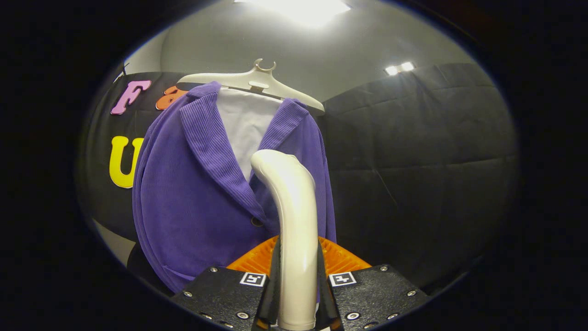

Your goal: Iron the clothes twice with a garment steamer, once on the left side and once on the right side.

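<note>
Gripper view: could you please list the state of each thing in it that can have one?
Gripper: shut on the white garment steamer.
White garment steamer: held upright between the fingers, head bent toward the jacket.
Purple corduroy jacket: hanging on the hanger, open at the collar, buttoned lower down.
White plastic hanger: carrying the jacket, tilted.
Ceiling lights: on.

The camera rides on the tool (297,285) (looking forward along its fingers), close to the hanging jacket (193,193).

Your steamer handle (294,239) hides the purple corduroy jacket (193,202) front below the button. The steamer's head faces away from you, so its face is unseen. The jacket's hem drops out of sight behind the hand-held gripper (297,299).
</note>
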Tool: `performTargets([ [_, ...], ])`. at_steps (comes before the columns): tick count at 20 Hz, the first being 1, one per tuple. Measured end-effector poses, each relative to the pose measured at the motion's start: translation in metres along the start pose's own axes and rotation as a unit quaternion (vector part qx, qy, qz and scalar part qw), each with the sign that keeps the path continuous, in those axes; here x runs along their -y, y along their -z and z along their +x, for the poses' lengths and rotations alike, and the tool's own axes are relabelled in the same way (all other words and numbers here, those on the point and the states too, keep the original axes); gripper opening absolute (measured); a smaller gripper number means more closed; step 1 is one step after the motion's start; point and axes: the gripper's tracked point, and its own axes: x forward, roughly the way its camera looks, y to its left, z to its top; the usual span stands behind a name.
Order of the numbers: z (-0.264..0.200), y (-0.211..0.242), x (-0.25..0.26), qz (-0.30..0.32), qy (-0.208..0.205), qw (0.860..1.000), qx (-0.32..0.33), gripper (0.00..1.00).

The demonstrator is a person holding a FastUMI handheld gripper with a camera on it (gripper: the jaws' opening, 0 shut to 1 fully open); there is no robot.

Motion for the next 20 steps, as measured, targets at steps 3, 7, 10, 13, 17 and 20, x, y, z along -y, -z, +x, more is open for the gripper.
performTargets([
  [3, -0.004, 0.018, 0.002, 0.004, -0.001, 1.0, -0.011, 0.35],
  [7, -0.011, 0.049, 0.01, 0.012, 0.008, 0.999, -0.03, 0.36],
  [10, -0.016, 0.076, 0.015, 0.011, 0.012, 0.999, -0.05, 0.36],
  [13, -0.02, 0.1, 0.013, 0.013, 0.004, 0.998, -0.069, 0.35],
  [17, -0.03, 0.129, 0.013, 0.009, 0.001, 0.996, -0.085, 0.36],
  [20, -0.036, 0.148, 0.015, 0.004, 0.001, 0.995, -0.097, 0.36],
])
